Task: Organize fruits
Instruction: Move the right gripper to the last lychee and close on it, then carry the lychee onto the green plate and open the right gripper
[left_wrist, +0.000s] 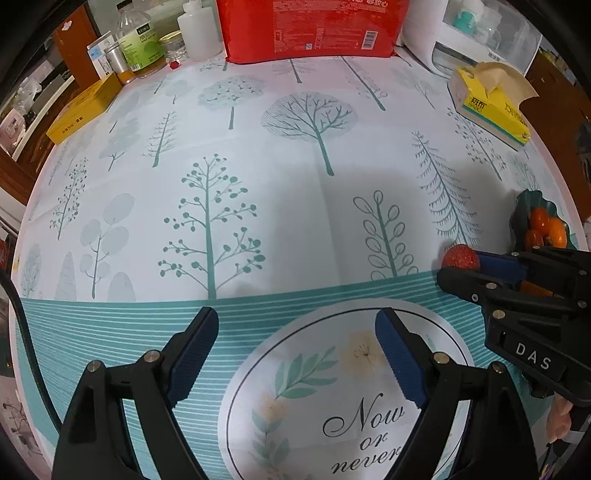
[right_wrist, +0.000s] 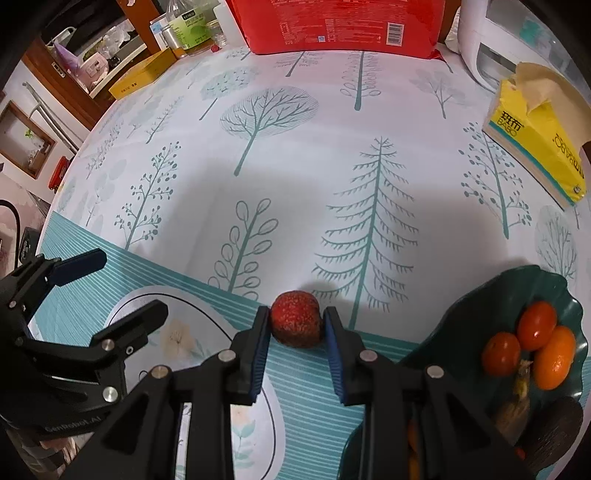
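A red strawberry (right_wrist: 295, 319) sits between the two pads of my right gripper (right_wrist: 296, 325), which is shut on it just above the tablecloth. The strawberry also shows in the left wrist view (left_wrist: 460, 256) at the tip of the right gripper (left_wrist: 458, 267). A dark green leaf-shaped dish (right_wrist: 469, 310) at the right holds three orange fruits (right_wrist: 535, 325) and a dark fruit (right_wrist: 554, 424); the dish also shows in the left wrist view (left_wrist: 521, 206). My left gripper (left_wrist: 297, 325) is open and empty over the tablecloth's round print; it also shows in the right wrist view (right_wrist: 122, 280).
The table wears a tree-print cloth (left_wrist: 258, 166). A yellow tissue box (right_wrist: 535, 147) lies at the right. A red package (left_wrist: 310, 29), bottles (left_wrist: 140, 40), a yellow carton (left_wrist: 81, 114) and a white appliance (right_wrist: 491, 48) line the far edge.
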